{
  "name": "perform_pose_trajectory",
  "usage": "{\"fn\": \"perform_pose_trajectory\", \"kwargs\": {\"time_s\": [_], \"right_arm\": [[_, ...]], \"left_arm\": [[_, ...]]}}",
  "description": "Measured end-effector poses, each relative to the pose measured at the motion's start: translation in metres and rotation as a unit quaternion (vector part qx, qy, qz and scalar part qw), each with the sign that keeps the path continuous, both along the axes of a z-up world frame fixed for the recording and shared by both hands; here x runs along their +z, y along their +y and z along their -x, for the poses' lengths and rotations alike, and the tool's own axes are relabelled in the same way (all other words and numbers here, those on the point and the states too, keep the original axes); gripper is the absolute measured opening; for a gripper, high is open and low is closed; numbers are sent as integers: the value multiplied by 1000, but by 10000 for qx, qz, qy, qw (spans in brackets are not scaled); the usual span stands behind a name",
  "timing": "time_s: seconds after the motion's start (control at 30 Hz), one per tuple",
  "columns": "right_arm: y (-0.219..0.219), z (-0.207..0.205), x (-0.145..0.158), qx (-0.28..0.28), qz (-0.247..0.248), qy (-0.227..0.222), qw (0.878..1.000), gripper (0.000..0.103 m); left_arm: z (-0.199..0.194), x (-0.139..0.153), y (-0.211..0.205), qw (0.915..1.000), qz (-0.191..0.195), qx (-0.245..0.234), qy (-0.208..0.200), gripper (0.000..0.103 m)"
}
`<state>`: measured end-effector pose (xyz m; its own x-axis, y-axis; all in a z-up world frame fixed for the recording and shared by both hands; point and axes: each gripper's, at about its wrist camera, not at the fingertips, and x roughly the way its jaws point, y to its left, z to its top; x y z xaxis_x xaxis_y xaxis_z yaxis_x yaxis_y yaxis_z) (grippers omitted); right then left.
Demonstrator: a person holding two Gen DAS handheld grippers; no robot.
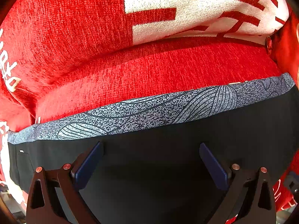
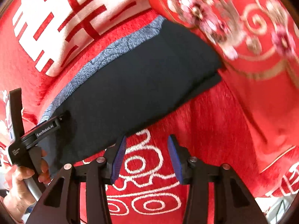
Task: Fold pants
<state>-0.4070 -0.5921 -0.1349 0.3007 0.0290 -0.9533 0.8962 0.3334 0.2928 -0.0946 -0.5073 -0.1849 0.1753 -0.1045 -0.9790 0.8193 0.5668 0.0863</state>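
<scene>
Dark navy pants with a speckled grey patterned waistband lie folded in a flat stack on a red sofa seat. My left gripper is open, its blue pads spread wide over the dark fabric just short of the waistband, holding nothing. In the right wrist view the folded pants lie ahead and to the left. My right gripper is open and empty over the red seat cover, just off the pants' near edge. The left gripper's body and the hand holding it show at the left.
A red sofa cover with white patterns lies under the pants, and its backrest rises behind. A red embroidered cushion presses against the pants' far right end. The seat cover in front of the pants shows white swirls.
</scene>
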Motion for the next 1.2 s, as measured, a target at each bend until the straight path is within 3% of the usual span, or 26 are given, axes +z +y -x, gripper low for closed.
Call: {"fn": "perform_pose_trajectory", "kwargs": {"time_s": [0.2, 0.37, 0.67, 0.8, 0.93, 1.2], "right_arm": [[2, 9, -8, -357, -307, -335, 9983, 50], [2, 26, -17, -861, -762, -1247, 9855, 61], [1, 46, -27, -1365, -808, -1834, 9702, 62], [-4, 56, -26, -1580, -756, -2054, 9629, 62], [-11, 62, -30, -1906, -794, -2368, 9494, 62], [-24, 59, -35, -2151, -524, -2732, 9361, 62]], "left_arm": [[3, 1, -1, 10000, -61, -23, -65, 103], [5, 2, -2, 9999, -96, -26, -132, 103], [12, 11, -2, 9996, -231, -42, -124, 103], [27, 24, 0, 9998, -3, -180, 110, 103], [44, 8, -3, 9991, -214, -282, 231, 103], [43, 6, 5, 9995, 9, -187, 235, 103]]}}
